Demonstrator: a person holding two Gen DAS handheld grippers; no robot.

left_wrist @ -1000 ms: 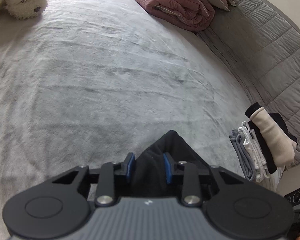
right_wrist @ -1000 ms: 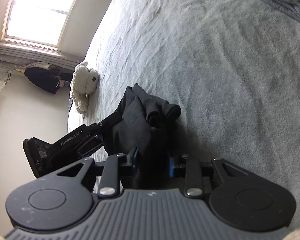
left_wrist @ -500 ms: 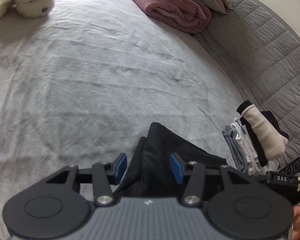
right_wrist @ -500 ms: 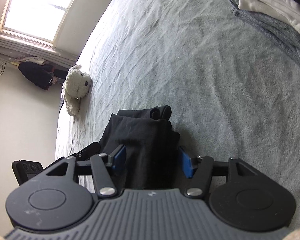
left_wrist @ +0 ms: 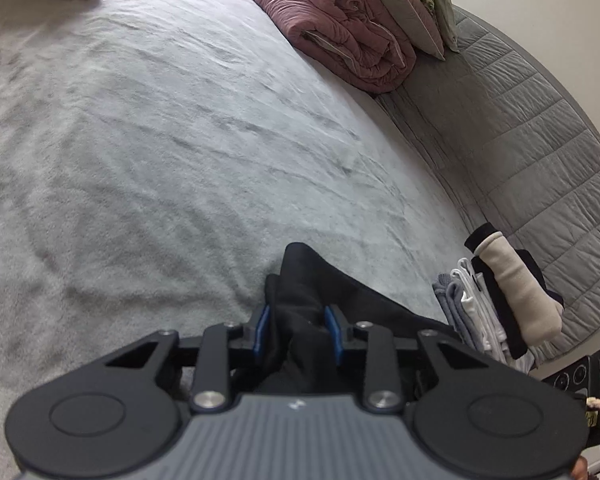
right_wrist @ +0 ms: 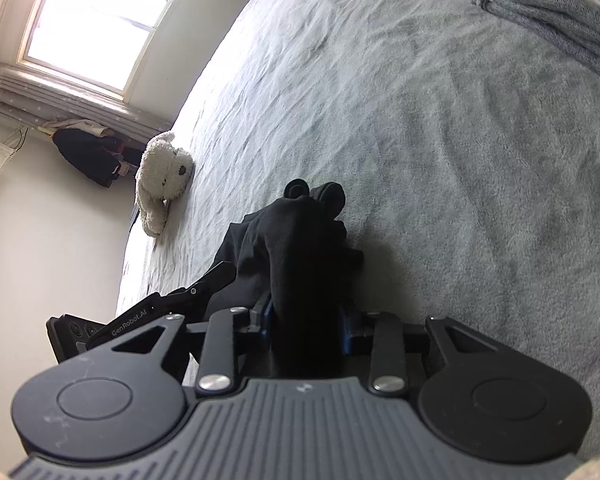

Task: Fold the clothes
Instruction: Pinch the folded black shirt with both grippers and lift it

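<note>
Your left gripper [left_wrist: 299, 330] is closing, blue pads pinching the black garment [left_wrist: 300, 304] at 6 o'clock on the grey bed [left_wrist: 180, 152]. Your right gripper [right_wrist: 306, 326] is closing on it too.

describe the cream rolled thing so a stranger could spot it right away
Start at the grey quilted cover along the bed's right side and follow it toward the camera to the stack of folded clothes. The cream roll lies on top, the only rounded, pale piece there, with a black band at its far end.
</note>
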